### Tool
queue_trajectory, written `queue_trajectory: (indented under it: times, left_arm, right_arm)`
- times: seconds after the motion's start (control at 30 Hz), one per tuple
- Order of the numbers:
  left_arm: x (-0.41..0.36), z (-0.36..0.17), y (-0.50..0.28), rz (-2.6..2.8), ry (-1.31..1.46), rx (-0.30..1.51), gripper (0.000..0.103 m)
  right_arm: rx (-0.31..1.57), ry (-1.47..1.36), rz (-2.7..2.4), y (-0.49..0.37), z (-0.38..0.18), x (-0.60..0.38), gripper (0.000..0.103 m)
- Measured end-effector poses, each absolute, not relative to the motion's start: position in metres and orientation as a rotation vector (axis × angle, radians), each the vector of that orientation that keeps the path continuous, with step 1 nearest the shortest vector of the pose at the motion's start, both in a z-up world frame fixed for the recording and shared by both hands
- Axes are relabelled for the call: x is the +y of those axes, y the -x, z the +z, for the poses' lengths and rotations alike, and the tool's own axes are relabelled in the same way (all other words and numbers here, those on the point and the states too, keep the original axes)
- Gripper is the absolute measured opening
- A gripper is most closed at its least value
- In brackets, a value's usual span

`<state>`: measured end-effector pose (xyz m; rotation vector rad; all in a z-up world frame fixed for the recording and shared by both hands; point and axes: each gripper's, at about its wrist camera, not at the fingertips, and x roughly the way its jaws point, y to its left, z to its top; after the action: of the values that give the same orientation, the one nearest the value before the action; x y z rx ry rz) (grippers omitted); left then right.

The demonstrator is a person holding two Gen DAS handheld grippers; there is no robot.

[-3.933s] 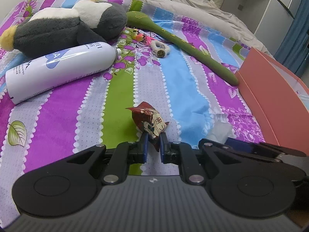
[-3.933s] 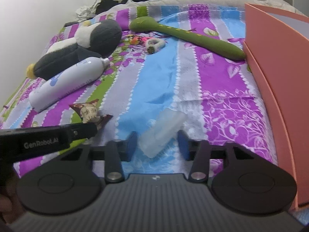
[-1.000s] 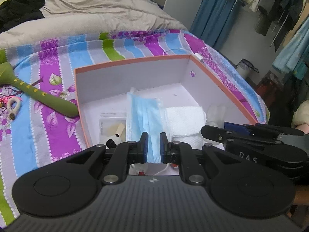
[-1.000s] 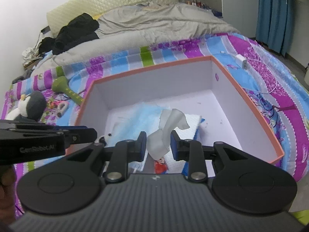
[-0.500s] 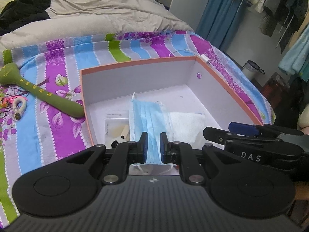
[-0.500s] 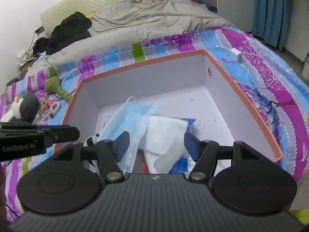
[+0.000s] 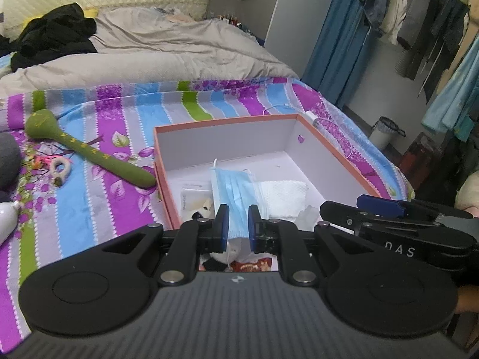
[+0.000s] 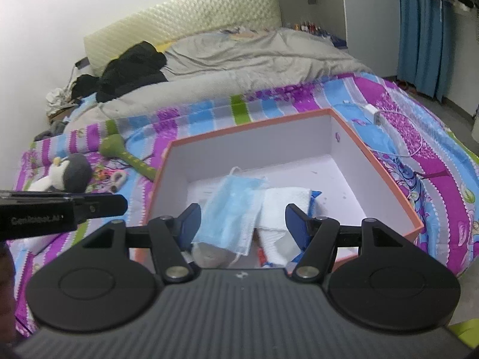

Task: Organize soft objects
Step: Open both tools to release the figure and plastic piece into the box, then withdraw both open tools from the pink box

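We held our narrowly parted left gripper [image 7: 236,224] and wide-open right gripper [image 8: 243,224], both empty, over the orange cardboard box [image 8: 386,164] holding a pleated blue face mask [image 8: 236,206].

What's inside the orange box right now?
In the orange box: a blue face mask, a white cloth beside it, a small clear packet by the left wall, and a red wrapper. The grippers and mask hide whatever lies along the near edge.
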<state>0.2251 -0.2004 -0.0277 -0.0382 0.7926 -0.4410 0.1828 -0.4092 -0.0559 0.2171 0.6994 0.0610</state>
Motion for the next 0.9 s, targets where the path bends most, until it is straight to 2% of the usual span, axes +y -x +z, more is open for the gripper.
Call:
queue_trajectory:
  times: [0.27,0.3,0.37,0.57,0.67,0.9]
  left_arm:
    - [-0.167,-0.005,-0.175,-0.433,0.058,0.729,0.017]
    - [-0.162,-0.001,-0.167,-0.431,0.057,0.719,0.019]
    - [-0.154,0.004,-0.154,-0.426,0.057,0.700,0.030]
    - [-0.129,0.009,-0.114,-0.398,0.058,0.678,0.031]
    - [-0.115,0.008,-0.097,-0.376,0.067,0.670,0.037]
    - [-0.080,0.003,-0.066,-0.312,0.092,0.649,0.037]
  right_arm:
    - [0.641,-0.201,0.092,-0.143,-0.031,-0.382,0.065]
    - [0.635,-0.196,0.095,-0.138,-0.029,-0.378,0.065]
    - [0.623,-0.191,0.101,-0.127,-0.024,-0.371,0.065]
    - [0.598,-0.185,0.125,-0.096,-0.017,-0.349,0.065]
    - [0.594,-0.175,0.146,-0.081,-0.017,-0.337,0.065]
    - [0.599,-0.166,0.207,-0.059,-0.025,-0.306,0.065]
